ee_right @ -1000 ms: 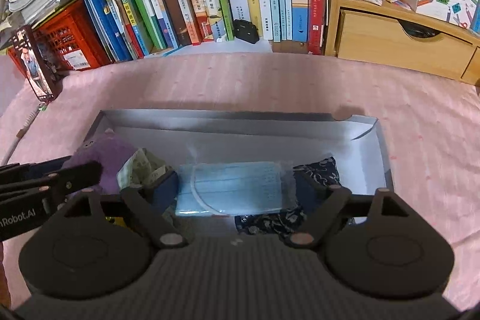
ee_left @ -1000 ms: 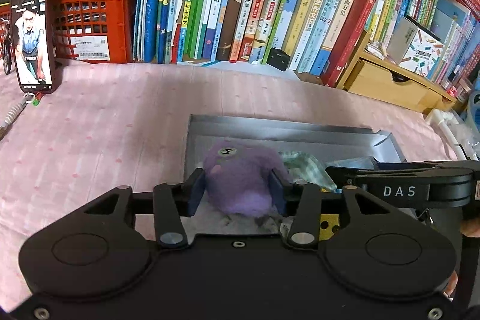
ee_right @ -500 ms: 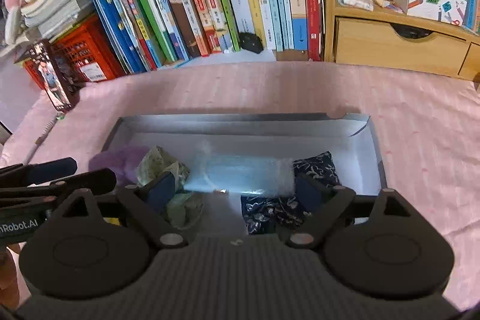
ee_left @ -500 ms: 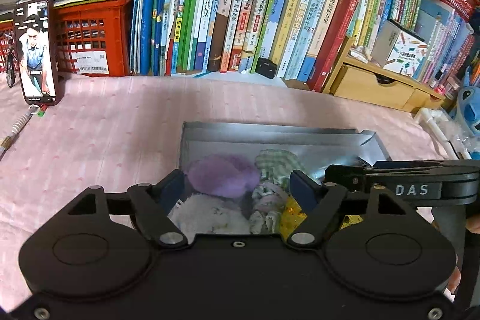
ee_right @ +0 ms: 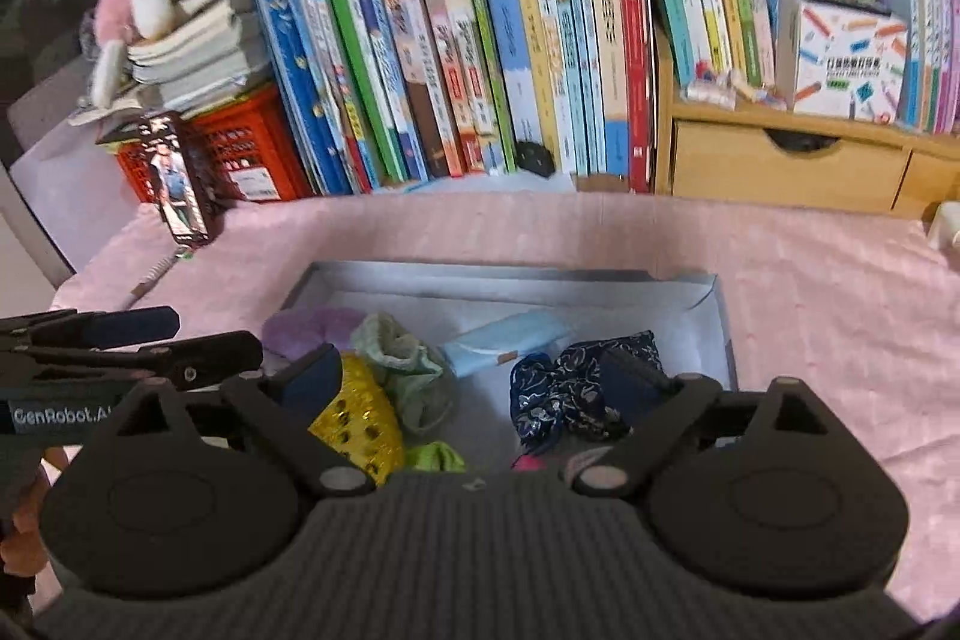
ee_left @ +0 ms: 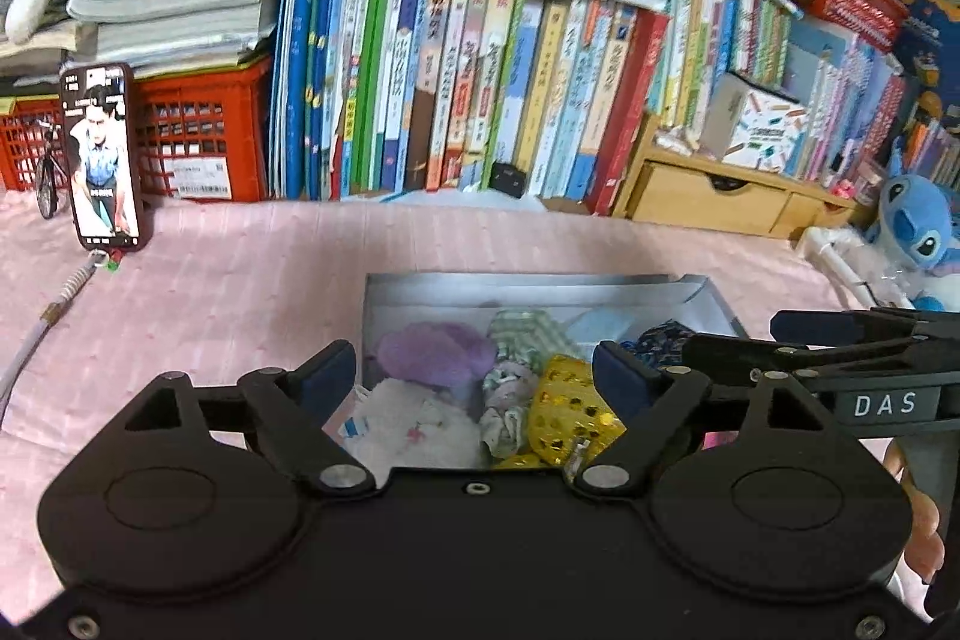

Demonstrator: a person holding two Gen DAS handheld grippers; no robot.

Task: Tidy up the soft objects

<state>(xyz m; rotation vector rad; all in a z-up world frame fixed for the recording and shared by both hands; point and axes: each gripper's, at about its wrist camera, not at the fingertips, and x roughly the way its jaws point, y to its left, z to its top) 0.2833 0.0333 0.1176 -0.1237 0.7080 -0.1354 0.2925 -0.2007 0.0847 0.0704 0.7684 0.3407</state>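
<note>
A shallow grey cardboard box (ee_left: 540, 283) lies on the pink-clothed table (ee_left: 228, 280), its long axis running left to right, parallel to the row of upright books (ee_left: 480, 88) behind it. Inside, from the left: a purple fuzzy pouch (ee_left: 435, 355) with a white fluffy toy (ee_left: 414, 421) in front of it, a green checked cloth (ee_left: 525, 334), a yellow sequined pouch (ee_left: 570, 409), a light blue face mask (ee_right: 507, 337) lying slanted, and a dark blue floral fabric bundle (ee_right: 570, 391). The left claw (ee_left: 477, 379) and the right claw (ee_right: 474, 382) both hang above the box, fingers spread apart, gripping nothing. A phone (ee_left: 102, 157) stands upright at far left against a red crate (ee_left: 198, 130).
</note>
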